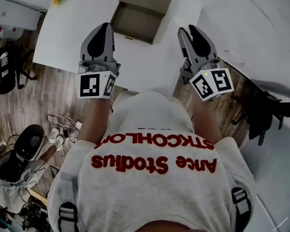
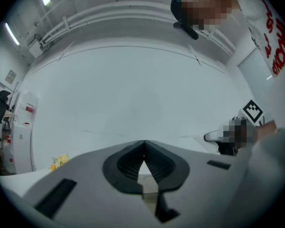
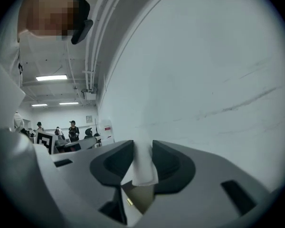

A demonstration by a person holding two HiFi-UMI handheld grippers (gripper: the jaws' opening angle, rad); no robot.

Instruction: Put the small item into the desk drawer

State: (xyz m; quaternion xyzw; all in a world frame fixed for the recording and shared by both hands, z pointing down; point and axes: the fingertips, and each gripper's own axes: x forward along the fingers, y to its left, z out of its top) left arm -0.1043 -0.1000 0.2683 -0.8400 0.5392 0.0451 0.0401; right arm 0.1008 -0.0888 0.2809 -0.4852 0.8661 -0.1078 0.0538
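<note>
— White, flat small item [image 3: 143,167]: where do we log it?
— Pinched between the pads of the right gripper [image 3: 142,146], sticking out past the tips. The jaws stand partway apart only because the item fills the gap.
— And the left gripper [image 2: 143,144]?
— Jaws pressed together, nothing in them. We judge it is kept free, perhaps to steady or close the drawer.
— The target?
— The olive-brown desktop drawer box [image 1: 135,19] sits on the far part of the white desk [image 1: 72,37]. Its tray is already pulled out toward us, well apart from both grippers, which we hold over the near edge. The drop is not yet made.
</note>
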